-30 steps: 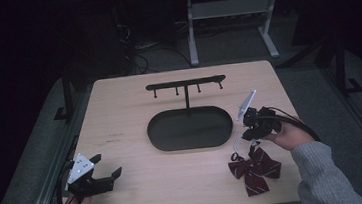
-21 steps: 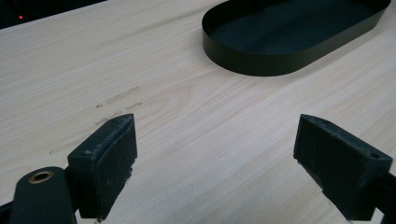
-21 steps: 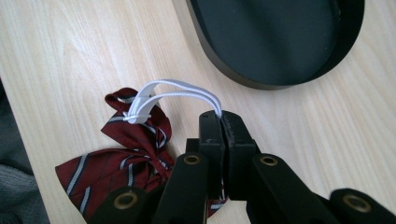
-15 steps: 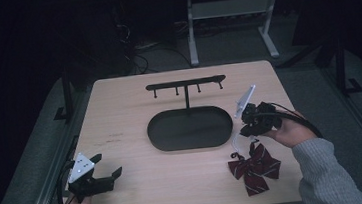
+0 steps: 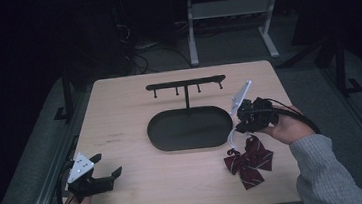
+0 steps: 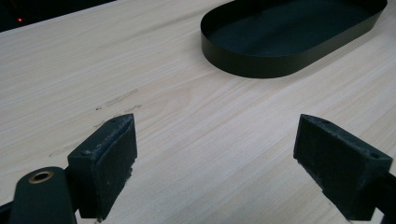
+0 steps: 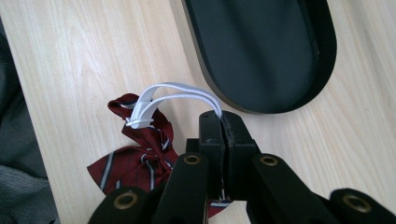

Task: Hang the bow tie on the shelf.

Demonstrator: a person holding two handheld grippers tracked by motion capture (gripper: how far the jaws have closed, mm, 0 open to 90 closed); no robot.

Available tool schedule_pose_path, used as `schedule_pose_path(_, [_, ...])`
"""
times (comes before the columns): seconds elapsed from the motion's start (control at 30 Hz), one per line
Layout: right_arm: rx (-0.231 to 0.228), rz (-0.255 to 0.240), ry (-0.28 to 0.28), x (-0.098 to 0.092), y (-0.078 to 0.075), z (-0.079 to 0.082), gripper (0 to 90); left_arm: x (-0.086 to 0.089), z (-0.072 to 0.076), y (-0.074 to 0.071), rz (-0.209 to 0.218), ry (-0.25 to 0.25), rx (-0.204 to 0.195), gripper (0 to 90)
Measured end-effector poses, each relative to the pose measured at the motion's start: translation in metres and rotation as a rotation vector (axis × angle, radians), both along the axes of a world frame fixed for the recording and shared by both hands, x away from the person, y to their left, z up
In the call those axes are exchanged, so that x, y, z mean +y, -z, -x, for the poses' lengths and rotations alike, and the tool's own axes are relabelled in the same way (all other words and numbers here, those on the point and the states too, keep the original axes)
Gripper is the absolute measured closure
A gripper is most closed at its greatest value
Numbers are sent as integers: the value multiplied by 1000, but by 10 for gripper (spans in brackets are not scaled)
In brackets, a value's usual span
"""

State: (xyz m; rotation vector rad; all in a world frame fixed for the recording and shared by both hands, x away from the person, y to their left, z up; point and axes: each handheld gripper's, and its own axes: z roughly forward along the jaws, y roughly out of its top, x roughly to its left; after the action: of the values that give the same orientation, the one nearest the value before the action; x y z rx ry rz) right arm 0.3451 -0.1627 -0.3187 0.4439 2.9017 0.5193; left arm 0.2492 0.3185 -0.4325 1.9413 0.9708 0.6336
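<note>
A dark red striped bow tie (image 5: 249,161) (image 7: 140,158) lies on the wooden table at the front right. Its white elastic band (image 7: 177,93) (image 5: 231,140) loops up into my right gripper (image 5: 239,129) (image 7: 222,116), which is shut on the band just above the bow, beside the right end of the black oval tray (image 5: 173,145) (image 7: 327,60). My left gripper (image 5: 106,164) (image 6: 215,154) rests low at the front left corner, open, with only bare table between its pads. It points toward the tray (image 6: 243,65).
A black T-shaped rack with several small hooks (image 5: 186,83) rises from the tray's far side. A grey sleeve (image 5: 321,169) comes in at the bottom right. The table edges lie close to both hands, with dark floor and desk legs beyond.
My right gripper has risen a little and moved away from the front edge, drawing the elastic band up. The bow has shifted slightly with it. The left gripper has stayed still.
</note>
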Motion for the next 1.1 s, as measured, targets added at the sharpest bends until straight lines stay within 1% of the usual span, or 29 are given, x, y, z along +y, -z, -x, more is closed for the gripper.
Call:
schedule_pose_path(0.3, [-7,-4,-15,7,-11,-2,874,0,0,0,1,0,-3,131])
schedule_pose_path(0.5, [4,-17,-23,11,-17,-4,874,1,0,0,0,1,-4,131])
schedule_pose_path(0.7, [-1,-28,-39,17,-25,-6,874,0,0,0,-2,2,-5,131])
schedule_pose_path(1.1, [-2,-39,-54,24,-35,-13,874,0,-1,0,4,2,-5,131])
